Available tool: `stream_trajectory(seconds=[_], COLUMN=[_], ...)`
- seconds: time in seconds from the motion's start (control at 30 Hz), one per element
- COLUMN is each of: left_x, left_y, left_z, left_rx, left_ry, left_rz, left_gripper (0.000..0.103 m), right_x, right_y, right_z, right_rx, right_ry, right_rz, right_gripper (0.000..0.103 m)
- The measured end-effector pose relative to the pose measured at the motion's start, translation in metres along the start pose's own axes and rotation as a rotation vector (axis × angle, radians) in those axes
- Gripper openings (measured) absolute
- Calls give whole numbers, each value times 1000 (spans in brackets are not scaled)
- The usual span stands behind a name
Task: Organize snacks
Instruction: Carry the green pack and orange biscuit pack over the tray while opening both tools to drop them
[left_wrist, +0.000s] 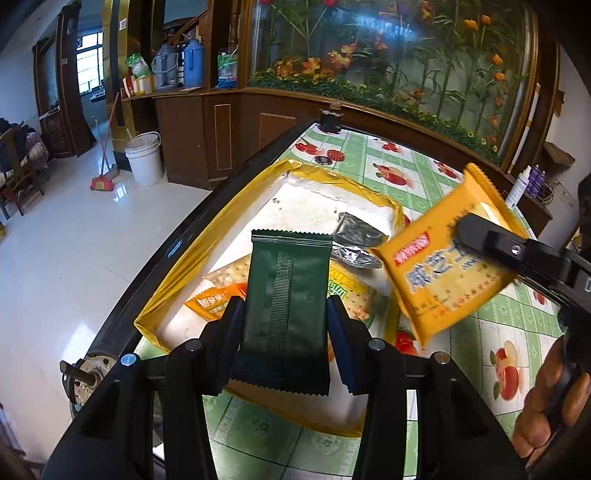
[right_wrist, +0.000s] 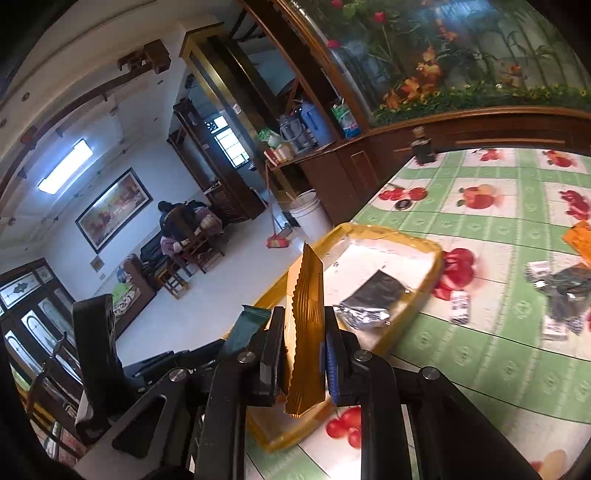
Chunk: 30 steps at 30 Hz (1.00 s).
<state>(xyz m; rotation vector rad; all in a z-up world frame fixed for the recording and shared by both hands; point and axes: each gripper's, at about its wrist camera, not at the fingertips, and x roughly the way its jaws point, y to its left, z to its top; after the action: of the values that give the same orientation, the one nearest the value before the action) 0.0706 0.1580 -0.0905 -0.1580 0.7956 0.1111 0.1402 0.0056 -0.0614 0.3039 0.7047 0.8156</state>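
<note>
The table (left_wrist: 491, 332) bears a yellow-rimmed tray (left_wrist: 155, 317) at its left edge, already holding cracker packs (left_wrist: 218, 299) and a silver pack (left_wrist: 354, 254), so both carried snacks look bound for it. The left gripper (left_wrist: 286, 325) clamps a green pack (left_wrist: 286, 295) above the tray's near end; the right gripper (right_wrist: 304, 354) pinches an orange pack (right_wrist: 306, 328) edge-on at the tray's right. More packs (right_wrist: 565, 291) lie far right; the two grippers crowd one another.

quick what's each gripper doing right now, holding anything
left gripper: shut on the dark green snack packet, over the yellow-rimmed tray.
right gripper: shut on the orange cracker packet.
</note>
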Motion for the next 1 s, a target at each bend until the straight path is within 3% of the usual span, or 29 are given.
stream_trajectory(seconds=[0.4, 0.5, 0.53, 0.57, 0.6, 0.67, 1.0], left_x=[21, 23, 23, 22, 20, 18, 9], left_y=[8, 7, 7, 8, 9, 11, -1], left_z=[3, 2, 2, 1, 1, 2, 4], left_rx=[-12, -13, -16, -19, -22, -29, -9], left_ry=[32, 45, 42, 36, 30, 20, 5], left_rz=[45, 76, 84, 91, 101, 120, 141], left_gripper=[44, 51, 55, 59, 62, 76, 76], right_x=[71, 81, 82, 82, 80, 72, 24], right_y=[-16, -23, -26, -28, -30, -35, -66], right_z=[-3, -6, -7, -8, -8, -8, -11], right_rx=[76, 93, 96, 99, 101, 102, 181], right_ry=[101, 134, 143, 145, 135, 109, 42], right_rz=[32, -7, -30, -46, -60, -87, -120], right_gripper=[19, 31, 39, 56, 64, 64, 68])
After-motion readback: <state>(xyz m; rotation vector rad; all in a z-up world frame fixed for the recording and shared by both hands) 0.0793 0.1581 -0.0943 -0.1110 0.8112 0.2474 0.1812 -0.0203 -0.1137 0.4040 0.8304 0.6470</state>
